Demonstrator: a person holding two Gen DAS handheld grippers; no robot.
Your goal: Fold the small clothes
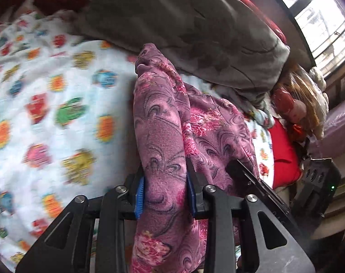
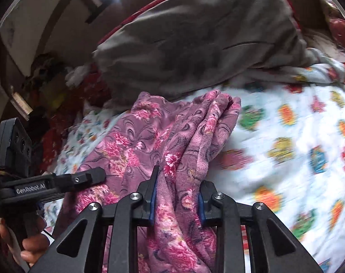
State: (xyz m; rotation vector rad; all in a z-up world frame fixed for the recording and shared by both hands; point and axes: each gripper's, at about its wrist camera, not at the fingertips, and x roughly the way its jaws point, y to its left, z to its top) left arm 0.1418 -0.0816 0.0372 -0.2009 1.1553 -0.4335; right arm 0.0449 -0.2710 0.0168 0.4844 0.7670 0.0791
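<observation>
Pink floral fleece garment (image 1: pixel 163 122): lifted at its near edge, far end trailing on the patterned bedsheet (image 1: pixel 47 86); long axis running away from both tongs toward the grey pillow (image 1: pixel 195 29). Left gripper (image 1: pixel 165 191): clamped on a bunched fold; blue pads (image 1: pixel 139 195) pressing cloth. Right gripper (image 2: pixel 178 202): likewise clamped on a gathered fold, just beside the left. Both equally near; far hem possibly doubled over, blurred. Hand (image 2: pixel 29 243) on left handle.
</observation>
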